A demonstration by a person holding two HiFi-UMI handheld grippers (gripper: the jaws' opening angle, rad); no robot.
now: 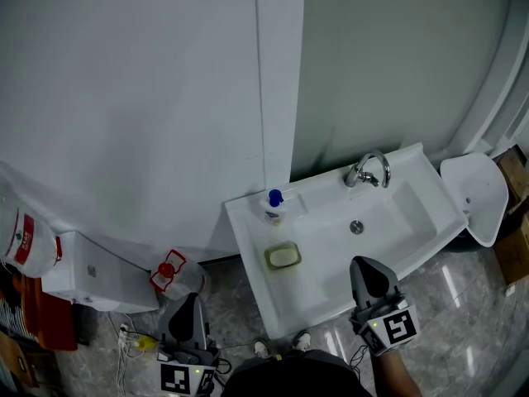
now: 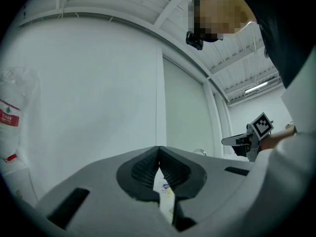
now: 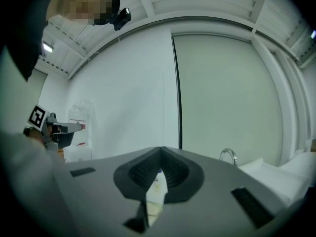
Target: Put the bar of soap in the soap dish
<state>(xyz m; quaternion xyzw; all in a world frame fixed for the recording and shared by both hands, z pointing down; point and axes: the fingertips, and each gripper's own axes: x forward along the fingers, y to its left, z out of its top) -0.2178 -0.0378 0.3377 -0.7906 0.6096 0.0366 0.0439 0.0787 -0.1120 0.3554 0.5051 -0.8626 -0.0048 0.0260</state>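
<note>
A pale bar of soap lies in a green soap dish on the left rim of the white sink. My left gripper hangs below and left of the sink, over the floor. Its jaws are shut with nothing between them. My right gripper is over the sink's front edge, right of the dish, also shut and empty. In the left gripper view the left gripper has its tips meeting, and the right gripper shows at the right. In the right gripper view the right gripper likewise has its tips together.
A blue-capped bottle stands at the sink's back left corner and a chrome faucet at the back. A white seat sits right of the sink. A water jug, white box and red-white item are at left.
</note>
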